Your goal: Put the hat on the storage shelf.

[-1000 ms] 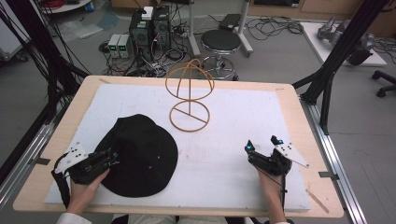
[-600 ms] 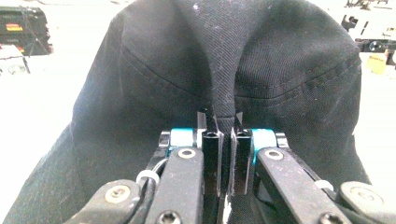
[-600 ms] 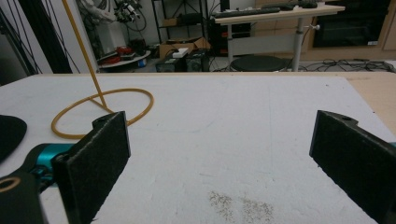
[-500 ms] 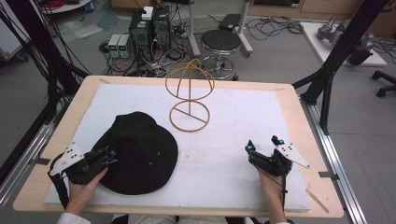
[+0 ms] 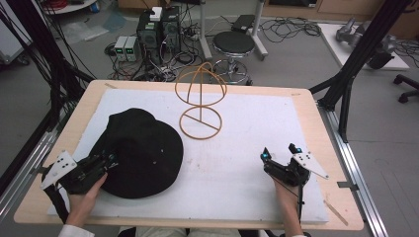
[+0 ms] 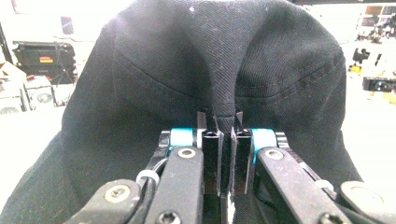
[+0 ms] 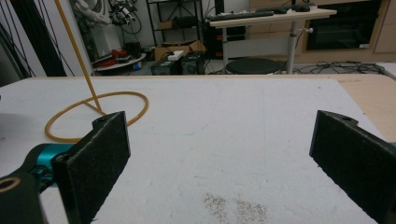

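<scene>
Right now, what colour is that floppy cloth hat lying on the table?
Black: the brimmed cloth hat shows best in the high view.

— What's on the white mat?

— A black bucket hat (image 5: 141, 150), soft cotton with stitched seams, lying crown-up at the left side, its brim spread flat. The brim's near-left edge is pinched into a raised fold.

— And the other piece?

— A tan wire hat stand (image 5: 200, 101), upright near the far middle: a ring base, a stem, and crossed hoops forming a dome. It stands just beside the hat, apart.
</scene>
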A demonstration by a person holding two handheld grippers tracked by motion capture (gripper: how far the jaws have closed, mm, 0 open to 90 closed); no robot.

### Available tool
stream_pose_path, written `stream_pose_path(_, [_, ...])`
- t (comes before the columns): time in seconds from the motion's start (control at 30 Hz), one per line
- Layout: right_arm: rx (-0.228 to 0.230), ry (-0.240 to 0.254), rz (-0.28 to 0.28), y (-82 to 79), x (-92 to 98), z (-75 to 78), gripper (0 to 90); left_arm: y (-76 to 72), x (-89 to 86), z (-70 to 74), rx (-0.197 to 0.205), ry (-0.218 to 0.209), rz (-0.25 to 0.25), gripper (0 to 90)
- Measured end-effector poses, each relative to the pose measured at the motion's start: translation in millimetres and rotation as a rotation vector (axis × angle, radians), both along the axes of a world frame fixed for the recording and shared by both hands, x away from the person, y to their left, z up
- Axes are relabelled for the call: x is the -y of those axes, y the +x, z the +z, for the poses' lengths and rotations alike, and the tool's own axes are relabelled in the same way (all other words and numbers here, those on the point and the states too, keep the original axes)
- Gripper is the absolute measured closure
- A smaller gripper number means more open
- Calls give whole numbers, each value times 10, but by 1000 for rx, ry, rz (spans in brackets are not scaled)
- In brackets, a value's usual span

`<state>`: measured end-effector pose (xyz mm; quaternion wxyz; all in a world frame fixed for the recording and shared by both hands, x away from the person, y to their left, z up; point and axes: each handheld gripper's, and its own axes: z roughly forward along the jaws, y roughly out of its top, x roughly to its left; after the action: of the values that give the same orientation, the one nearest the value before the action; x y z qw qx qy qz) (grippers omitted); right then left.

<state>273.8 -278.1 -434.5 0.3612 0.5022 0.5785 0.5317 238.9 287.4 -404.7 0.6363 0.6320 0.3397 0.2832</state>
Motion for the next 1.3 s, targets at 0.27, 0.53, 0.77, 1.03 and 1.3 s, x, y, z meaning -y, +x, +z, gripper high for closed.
stream_pose_path(0.27, [-5, 2, -5, -9, 5, 1, 41, -7, 37, 97, 40, -42, -1, 866])
stream_pose_path(0.53, [-4, 1, -12, -15, 14, 4, 41, -33, 83, 263, 104, -67, -6, 866])
stream_pose_path(0.77, [0, 7, -17, -23, 25, 10, 41, -75, 35, 377, 145, -107, -2, 866])
stream_pose_path(1.03, [1, 3, -17, -23, 22, 9, 41, -71, 109, 582, 218, -159, -29, 865])
stream_pose_path(1.3, [1, 1, -18, -20, 23, 7, 41, 6, 199, 765, 274, -176, -25, 865])
